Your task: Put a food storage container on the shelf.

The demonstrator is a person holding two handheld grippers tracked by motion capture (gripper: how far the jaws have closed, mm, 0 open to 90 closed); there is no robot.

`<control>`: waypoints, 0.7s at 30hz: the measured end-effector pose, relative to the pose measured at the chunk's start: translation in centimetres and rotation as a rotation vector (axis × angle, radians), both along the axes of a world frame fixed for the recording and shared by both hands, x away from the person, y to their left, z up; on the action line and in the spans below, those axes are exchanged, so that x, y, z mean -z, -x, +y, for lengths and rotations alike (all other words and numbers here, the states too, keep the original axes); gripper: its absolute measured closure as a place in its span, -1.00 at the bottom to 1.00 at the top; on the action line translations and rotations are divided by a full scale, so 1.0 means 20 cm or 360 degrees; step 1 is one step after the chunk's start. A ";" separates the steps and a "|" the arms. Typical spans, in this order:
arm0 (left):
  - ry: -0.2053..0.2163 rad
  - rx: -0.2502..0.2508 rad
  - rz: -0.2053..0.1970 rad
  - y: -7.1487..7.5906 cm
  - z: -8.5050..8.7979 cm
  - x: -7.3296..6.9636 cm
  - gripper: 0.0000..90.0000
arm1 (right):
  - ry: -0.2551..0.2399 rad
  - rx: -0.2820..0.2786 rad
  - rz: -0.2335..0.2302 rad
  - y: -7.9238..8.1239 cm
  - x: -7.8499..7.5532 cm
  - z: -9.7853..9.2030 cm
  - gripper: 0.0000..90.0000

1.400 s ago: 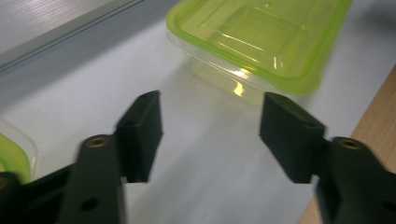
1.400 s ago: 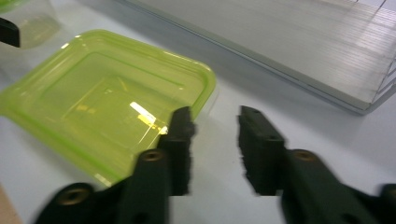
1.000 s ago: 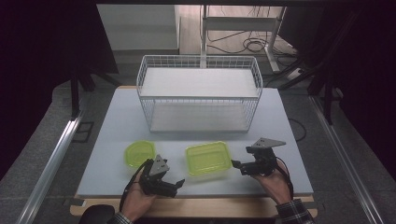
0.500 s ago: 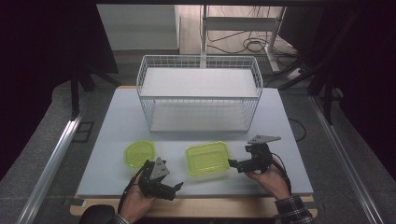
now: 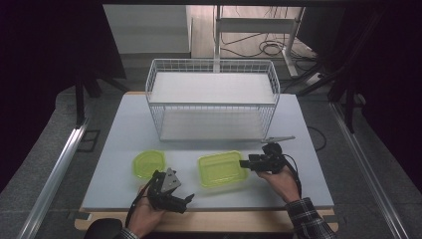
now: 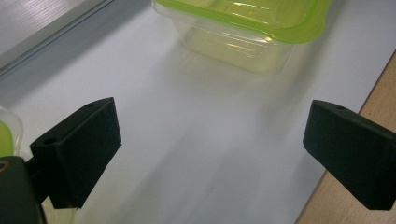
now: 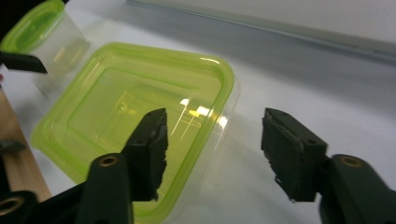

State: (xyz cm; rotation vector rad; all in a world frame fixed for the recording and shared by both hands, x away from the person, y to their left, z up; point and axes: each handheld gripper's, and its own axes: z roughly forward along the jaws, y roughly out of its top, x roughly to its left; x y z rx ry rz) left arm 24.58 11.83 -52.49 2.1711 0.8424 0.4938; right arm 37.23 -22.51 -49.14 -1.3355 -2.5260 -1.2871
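High view shows me the white tabletop (image 5: pixel 124 124) with the big wire basket (image 5: pixel 213 102) at the back, and nothing is in it yet. The square green box (image 5: pixel 222 169) sits near the front edge, with the small round green box (image 5: pixel 148 164) to its left. My right tool (image 5: pixel 247 163) has been closing, its jaws half spread around the square box's corner, not pinching yet. My left tool (image 5: pixel 188 199) waits wide open. Both boxes are not lifted yet.

The right tongs (image 5: pixel 244 163) have moved leftward across the bench (image 5: pixel 298 124) and now straddle the right edge of the rectangular green-lidded container (image 5: pixel 222 169), one jaw over the lid, one outside the rim. Their jaws have just been closing, not yet pressing on it
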 end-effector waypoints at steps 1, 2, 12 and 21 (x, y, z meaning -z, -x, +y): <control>-0.0005 0.0001 -0.0002 0.00 0.00 0.00 -0.91 | -0.0012 0.0004 0.0019 -0.01 0.01 0.00 0.01; -0.0009 0.0001 -0.0003 0.00 0.00 0.00 -0.91 | -0.0026 0.0009 0.0059 -0.03 0.01 0.00 0.05; -0.0025 0.0008 -0.0007 0.00 -0.01 0.00 -0.90 | -0.0185 0.0024 0.0380 -0.09 0.06 0.00 0.61; -0.0023 0.0004 -0.0016 0.00 0.00 0.00 -0.90 | -0.0348 -0.0001 0.0510 -0.09 0.05 -0.02 0.78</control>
